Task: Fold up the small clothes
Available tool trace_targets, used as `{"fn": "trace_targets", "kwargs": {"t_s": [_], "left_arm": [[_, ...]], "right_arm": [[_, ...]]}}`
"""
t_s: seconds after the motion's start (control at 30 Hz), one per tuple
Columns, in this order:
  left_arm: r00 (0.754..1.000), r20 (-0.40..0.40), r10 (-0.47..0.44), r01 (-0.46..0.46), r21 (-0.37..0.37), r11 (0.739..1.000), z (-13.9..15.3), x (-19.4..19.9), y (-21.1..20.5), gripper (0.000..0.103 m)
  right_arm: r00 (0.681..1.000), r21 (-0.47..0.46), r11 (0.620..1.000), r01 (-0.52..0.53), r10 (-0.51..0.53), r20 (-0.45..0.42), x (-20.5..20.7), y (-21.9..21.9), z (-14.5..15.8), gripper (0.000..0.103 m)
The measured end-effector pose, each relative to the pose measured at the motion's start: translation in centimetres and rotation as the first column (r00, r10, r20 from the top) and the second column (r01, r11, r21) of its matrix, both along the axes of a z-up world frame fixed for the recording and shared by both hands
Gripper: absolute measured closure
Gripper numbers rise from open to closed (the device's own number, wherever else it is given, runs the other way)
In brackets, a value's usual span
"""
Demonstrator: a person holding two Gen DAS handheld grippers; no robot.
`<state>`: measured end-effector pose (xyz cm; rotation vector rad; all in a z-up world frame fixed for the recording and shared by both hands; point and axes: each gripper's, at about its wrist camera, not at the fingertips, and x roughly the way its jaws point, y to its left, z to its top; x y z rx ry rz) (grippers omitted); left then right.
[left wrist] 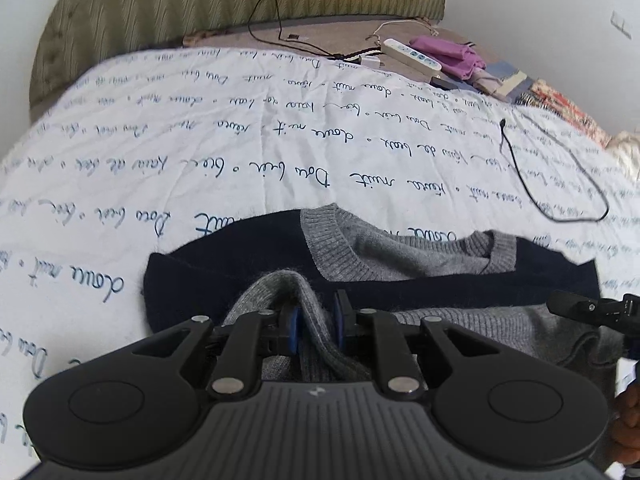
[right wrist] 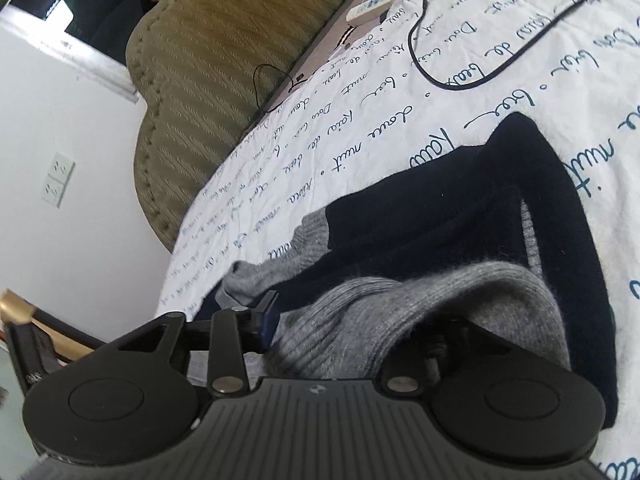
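Observation:
A small knit sweater (left wrist: 248, 264), navy with a grey ribbed collar (left wrist: 332, 240) and grey hem, lies on a white bedspread (left wrist: 200, 140) printed with blue handwriting. My left gripper (left wrist: 315, 326) is shut on a raised fold of the grey ribbed hem, with the blue pads (left wrist: 290, 334) pressing it from both sides. In the right wrist view the sweater (right wrist: 500, 184) lies slanted. My right gripper (right wrist: 352, 328) stands open, with bunched grey knit (right wrist: 380, 320) lying between its jaws and covering the right finger. Only its left blue pad (right wrist: 270, 318) shows, beside the fabric.
An olive padded headboard (left wrist: 180, 12) stands behind the bed. A white power strip (left wrist: 412, 54), purple cloth (left wrist: 448, 56) and small items lie at the far right. A black cable (left wrist: 560, 184) loops over the bedspread. Wall sockets (right wrist: 58, 184) sit on the left wall.

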<state>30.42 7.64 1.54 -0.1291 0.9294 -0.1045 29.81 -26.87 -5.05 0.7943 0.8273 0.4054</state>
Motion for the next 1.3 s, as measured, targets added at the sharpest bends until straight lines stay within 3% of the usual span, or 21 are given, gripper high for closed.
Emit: {"fn": "trace_targets", "kwargs": {"t_s": [0.17, 0.3, 0.53, 0.7, 0.83, 0.9, 1.1, 1.3], "left_arm": [[0.998, -0.052, 0.034, -0.042, -0.159, 0.986, -0.3, 0.9, 2.2, 0.082], [0.994, -0.091, 0.054, -0.077, -0.275, 0.958, -0.7, 1.4, 4.1, 0.08], [0.987, -0.078, 0.14, -0.158, -0.327, 0.932, -0.8, 1.6, 6.4, 0.08], [0.969, -0.031, 0.243, -0.242, -0.276, 0.93, -0.4, 1.3, 7.5, 0.079], [0.95, 0.03, 0.31, -0.298, -0.204, 0.932, 0.4, 0.8, 8.4, 0.079], [0.949, 0.044, 0.311, -0.299, -0.176, 0.938, 0.6, 0.5, 8.6, 0.079], [0.992, 0.069, 0.11, -0.104, -0.096, 0.99, 0.6, -1.9, 6.7, 0.079], [0.995, 0.095, -0.029, 0.029, -0.007, 1.0, 0.0, -4.1, 5.6, 0.078]], "right_arm": [[1.0, 0.055, 0.998, 0.02, -0.02, 0.0, 0.6, -0.5, 0.0, 0.048], [0.999, 0.086, 0.996, 0.037, -0.037, 0.0, 0.9, -1.0, -0.2, 0.044], [0.997, 0.168, 0.983, 0.072, -0.075, 0.014, 1.8, -2.1, -0.6, 0.038], [0.993, 0.164, 0.98, 0.11, -0.114, 0.017, 2.6, -3.0, -0.6, 0.037], [0.989, 0.084, 0.988, 0.129, -0.134, 0.054, 2.4, -2.7, 0.3, 0.036], [0.988, 0.04, 0.99, 0.132, -0.135, 0.081, 2.0, -2.3, 0.9, 0.031], [0.989, -0.069, 0.997, -0.019, 0.029, 0.144, 1.5, 1.3, 2.4, 0.027], [0.967, -0.144, 0.969, -0.201, 0.22, 0.132, 2.2, 7.0, 2.8, 0.025]]}}
